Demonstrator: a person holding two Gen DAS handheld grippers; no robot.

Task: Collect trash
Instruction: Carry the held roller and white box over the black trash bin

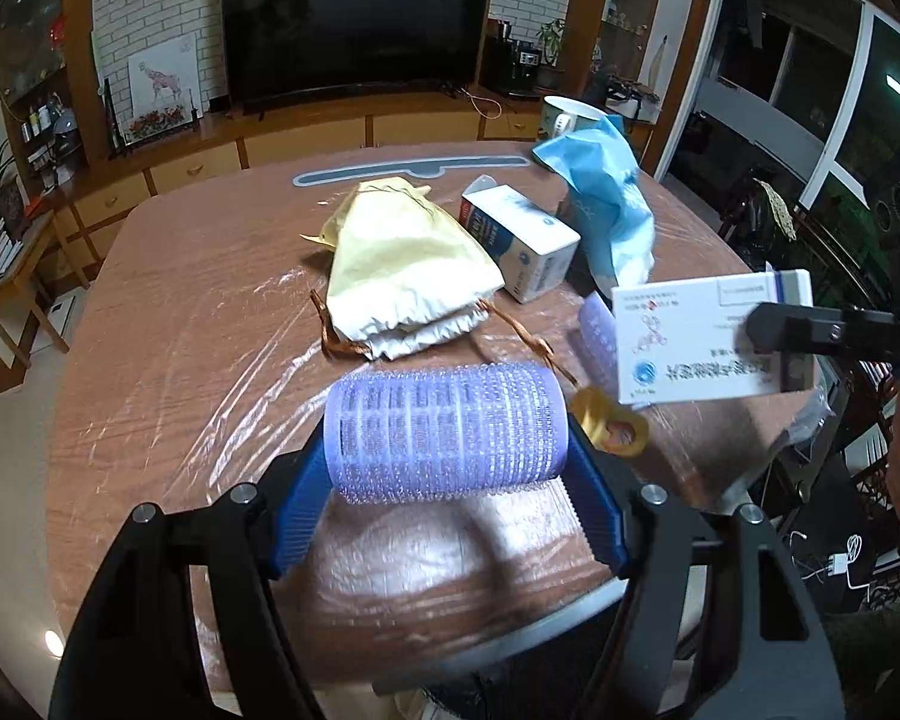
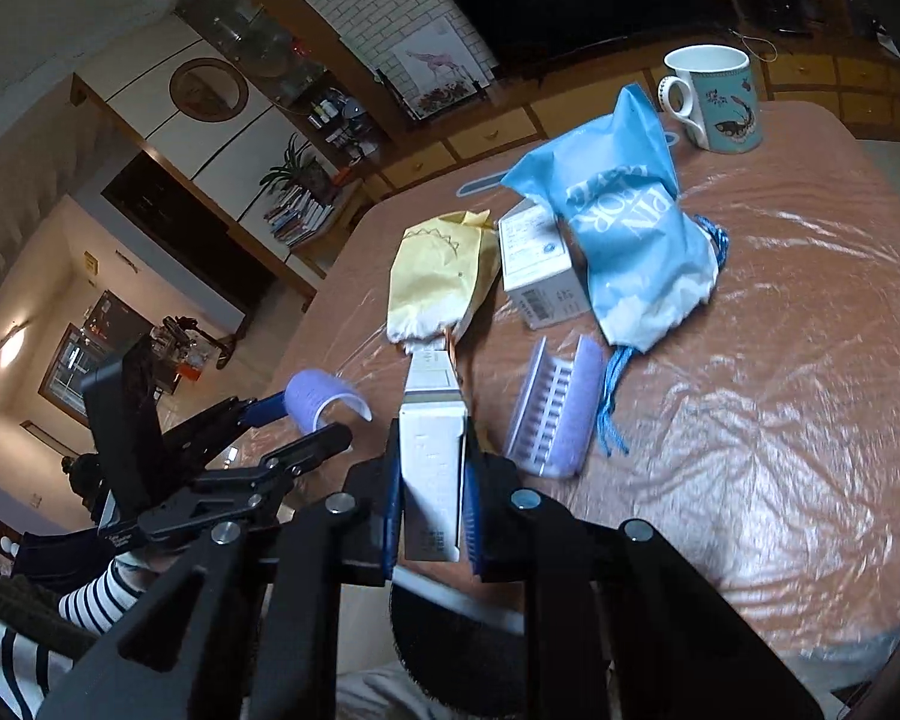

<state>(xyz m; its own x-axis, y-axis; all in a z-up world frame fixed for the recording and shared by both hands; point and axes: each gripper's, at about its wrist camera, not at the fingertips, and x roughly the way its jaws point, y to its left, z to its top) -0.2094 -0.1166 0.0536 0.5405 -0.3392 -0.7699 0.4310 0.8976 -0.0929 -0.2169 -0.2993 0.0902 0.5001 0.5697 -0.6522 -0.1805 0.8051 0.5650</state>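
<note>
My left gripper [image 1: 447, 444] is shut on a purple hair roller [image 1: 444, 432], held crosswise between its blue pads just above the table. My right gripper [image 2: 432, 444] is shut on a flat white carton [image 2: 432, 468], lifted off the table; the left wrist view has this carton [image 1: 708, 342] at the right, clamped by a black finger. A second purple roller [image 2: 555, 414] lies on the table beside the carton. Farther back lie a yellow pouch [image 2: 438, 276], a white box [image 2: 540, 276] and a blue drawstring pouch [image 2: 630, 240].
The brown table [image 2: 780, 390] is covered with crinkled clear film. A patterned mug [image 2: 714, 99] stands at the far corner. A gold ring [image 1: 609, 423] lies near the held roller. Something dark and fuzzy [image 2: 450, 648] shows below the near edge. A striped sleeve [image 2: 96, 600] is at left.
</note>
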